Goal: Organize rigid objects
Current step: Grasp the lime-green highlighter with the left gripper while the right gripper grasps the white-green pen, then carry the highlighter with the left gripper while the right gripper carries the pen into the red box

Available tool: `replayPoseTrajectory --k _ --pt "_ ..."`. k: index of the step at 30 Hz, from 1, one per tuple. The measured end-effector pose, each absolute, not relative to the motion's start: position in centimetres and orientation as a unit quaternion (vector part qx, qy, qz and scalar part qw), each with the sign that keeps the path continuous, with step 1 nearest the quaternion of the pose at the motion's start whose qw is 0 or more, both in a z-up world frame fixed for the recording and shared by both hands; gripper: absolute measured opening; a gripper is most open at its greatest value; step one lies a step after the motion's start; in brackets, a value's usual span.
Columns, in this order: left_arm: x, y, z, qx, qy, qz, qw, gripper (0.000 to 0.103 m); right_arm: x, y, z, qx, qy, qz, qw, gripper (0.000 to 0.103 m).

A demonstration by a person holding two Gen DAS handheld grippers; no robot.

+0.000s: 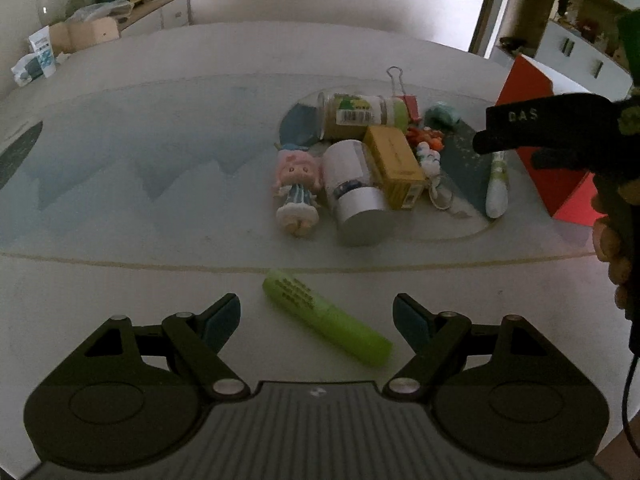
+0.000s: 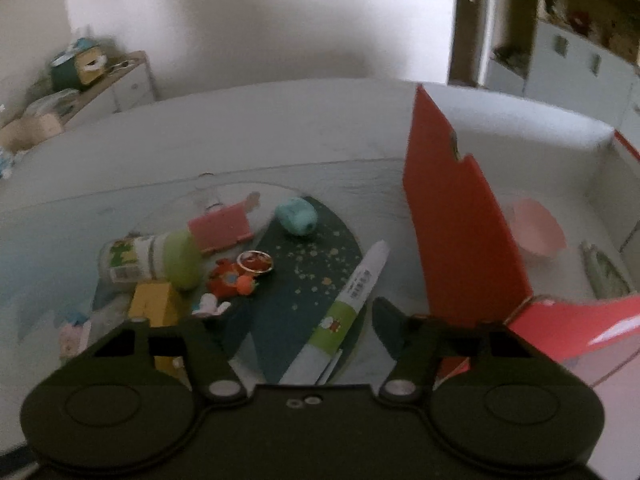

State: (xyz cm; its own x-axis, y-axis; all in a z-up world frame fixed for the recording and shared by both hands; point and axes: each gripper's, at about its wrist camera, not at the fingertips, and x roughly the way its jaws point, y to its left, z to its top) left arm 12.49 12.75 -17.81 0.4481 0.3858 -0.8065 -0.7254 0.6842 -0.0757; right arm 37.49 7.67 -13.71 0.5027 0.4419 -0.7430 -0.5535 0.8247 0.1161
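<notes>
My left gripper (image 1: pixel 316 320) is open and empty, with a green highlighter (image 1: pixel 326 318) lying on the table between its fingers. Beyond it lies a pile: a pink-haired doll (image 1: pixel 298 190), a white cylinder (image 1: pixel 356 192), a yellow box (image 1: pixel 396 166), a green-lidded jar (image 1: pixel 366 114) and a white-green marker (image 1: pixel 498 184). My right gripper (image 2: pixel 300 324) is open and empty, hovering over the marker (image 2: pixel 344 312), which lies between its fingers. The red box (image 2: pixel 460 216) with a white inside stands to the right; a pink bowl (image 2: pixel 538 232) lies in it.
A teal lump (image 2: pixel 296 216), a pink binder clip (image 2: pixel 222 228), an orange toy (image 2: pixel 232 280) and a ring (image 2: pixel 256 260) lie around a dark mat (image 2: pixel 304 280). A cluttered cabinet (image 1: pixel 156 8) stands far left. The red box wall rises close to my right gripper.
</notes>
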Motion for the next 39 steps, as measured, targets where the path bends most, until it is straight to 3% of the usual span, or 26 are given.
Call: replayPoseTrajectory --k 7,10,12,19,21,24,39 --pt "13.0 12.3 -18.3 -0.211 0.407 0.343 0.820 0.070 38.1 8.2 -14.8 -0.075 0.420 0.260 0.866 0.050" --pt "13.0 12.0 -18.3 -0.206 0.407 0.346 0.820 0.065 38.3 8.3 -15.1 -0.077 0.423 0.257 0.865 0.042" --pt "12.9 12.0 -18.3 -0.205 0.405 0.349 0.820 0.054 38.5 8.4 -15.5 -0.080 0.428 0.258 0.862 0.036" --pt "12.4 12.5 -18.3 -0.213 0.396 0.354 0.820 0.032 38.5 8.1 -16.0 -0.081 0.430 0.263 0.860 0.025" --pt "12.2 12.7 -18.2 -0.217 0.394 0.354 0.820 0.027 38.5 8.0 -15.9 -0.077 0.432 0.269 0.858 0.017" --pt "12.0 13.1 -18.2 -0.224 0.393 0.352 0.819 0.017 38.2 7.7 -15.8 -0.077 0.432 0.276 0.855 0.017" --pt "11.9 13.5 -16.8 -0.235 0.386 0.334 0.827 0.016 35.2 3.5 -11.8 -0.041 0.428 0.345 0.834 0.017"
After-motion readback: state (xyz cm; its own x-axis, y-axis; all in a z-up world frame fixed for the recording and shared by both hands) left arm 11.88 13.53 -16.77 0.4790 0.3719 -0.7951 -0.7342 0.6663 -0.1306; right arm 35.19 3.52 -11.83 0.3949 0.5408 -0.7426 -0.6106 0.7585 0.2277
